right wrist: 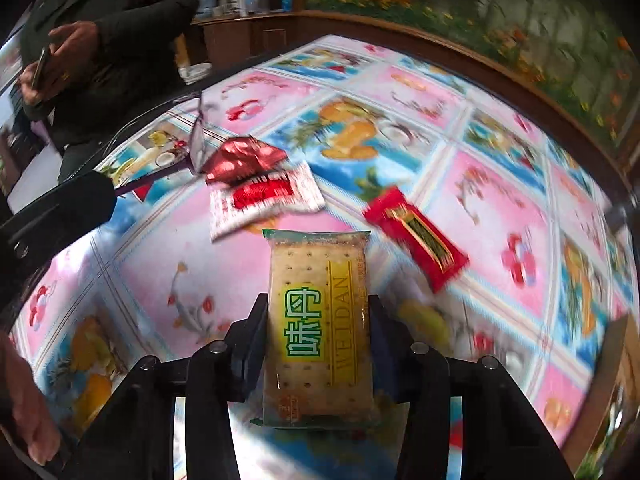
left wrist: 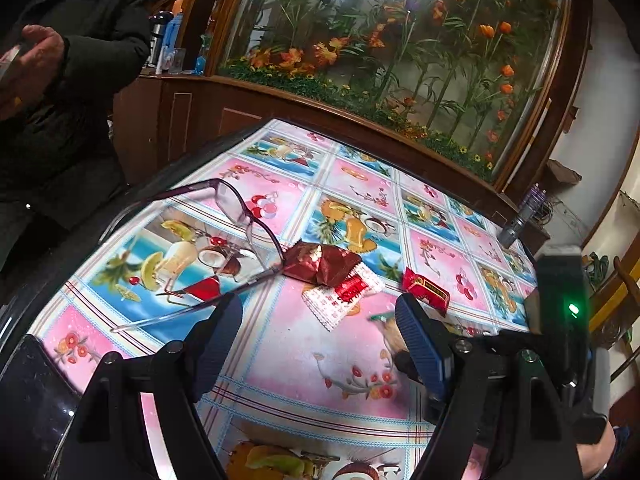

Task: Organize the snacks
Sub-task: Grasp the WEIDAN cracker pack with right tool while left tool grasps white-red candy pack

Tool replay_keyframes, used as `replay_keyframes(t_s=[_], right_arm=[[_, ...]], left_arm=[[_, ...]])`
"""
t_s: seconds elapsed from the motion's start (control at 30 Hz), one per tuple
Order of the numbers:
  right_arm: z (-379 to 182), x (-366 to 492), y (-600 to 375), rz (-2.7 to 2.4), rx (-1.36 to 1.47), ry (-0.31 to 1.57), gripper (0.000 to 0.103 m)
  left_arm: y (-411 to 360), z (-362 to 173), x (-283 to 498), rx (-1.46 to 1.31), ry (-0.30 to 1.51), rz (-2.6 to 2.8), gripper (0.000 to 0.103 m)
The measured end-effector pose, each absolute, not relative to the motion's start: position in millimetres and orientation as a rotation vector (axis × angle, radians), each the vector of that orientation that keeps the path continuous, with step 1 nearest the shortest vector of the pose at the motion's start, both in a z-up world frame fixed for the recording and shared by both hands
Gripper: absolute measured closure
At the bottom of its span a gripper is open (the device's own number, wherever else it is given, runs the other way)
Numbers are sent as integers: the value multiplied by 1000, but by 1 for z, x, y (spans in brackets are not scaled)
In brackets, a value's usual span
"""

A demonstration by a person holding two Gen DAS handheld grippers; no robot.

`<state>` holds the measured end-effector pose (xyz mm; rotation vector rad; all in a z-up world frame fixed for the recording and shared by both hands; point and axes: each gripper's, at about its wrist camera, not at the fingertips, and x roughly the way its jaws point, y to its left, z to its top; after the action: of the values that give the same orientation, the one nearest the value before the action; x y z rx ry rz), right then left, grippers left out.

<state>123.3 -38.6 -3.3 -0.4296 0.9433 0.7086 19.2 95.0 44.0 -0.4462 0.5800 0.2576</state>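
1. Nearest, at lower centre of the right wrist view, the right gripper (right wrist: 318, 328) has its jaws pressed against the long sides of a cracker packet (right wrist: 318, 320), lengthwise between them. I judge it light, flat and brittle inside a slick film, so a gentle squeeze on the edges suits it; a hard pinch would snap the biscuit.
2. In the left wrist view the left gripper (left wrist: 320, 336) stands wide apart with nothing between its fingers, above bare tablecloth (left wrist: 280, 360) at lower centre.
3. Mid-frame lies a white-and-red sachet (right wrist: 266, 198), thin and floppy by the look; best taken across its narrow width.
4. Touching its upper edge is a crumpled dark-red foil wrapper (right wrist: 240, 158), probably light and springy; any raised fold gives purchase.
5. To the right, apart from these, lies a red bar packet (right wrist: 416, 238), probably firmer; take it by the long sides.
6. Count: four snacks, one of each kind.
7. Farther, upper left, one pair of glasses (left wrist: 240, 220) lies beside the foil, a temple arm just next to it: fragile, avoid.
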Motion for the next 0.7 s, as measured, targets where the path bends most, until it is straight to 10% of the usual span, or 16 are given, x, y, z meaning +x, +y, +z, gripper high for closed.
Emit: replay_keyframes(t_s=[0.2,0.4,0.7], right_arm=[[-1,109,-107,636,-230,1004,53],[0,111,-148,656,-80,986,53],[-2,112,-148,719,-39,1015,53]], left_arm=[[71,45,31,-359,621,156,26],[39,35,67,-156,741,60,51],[49,14,121,-69,872,135,52]])
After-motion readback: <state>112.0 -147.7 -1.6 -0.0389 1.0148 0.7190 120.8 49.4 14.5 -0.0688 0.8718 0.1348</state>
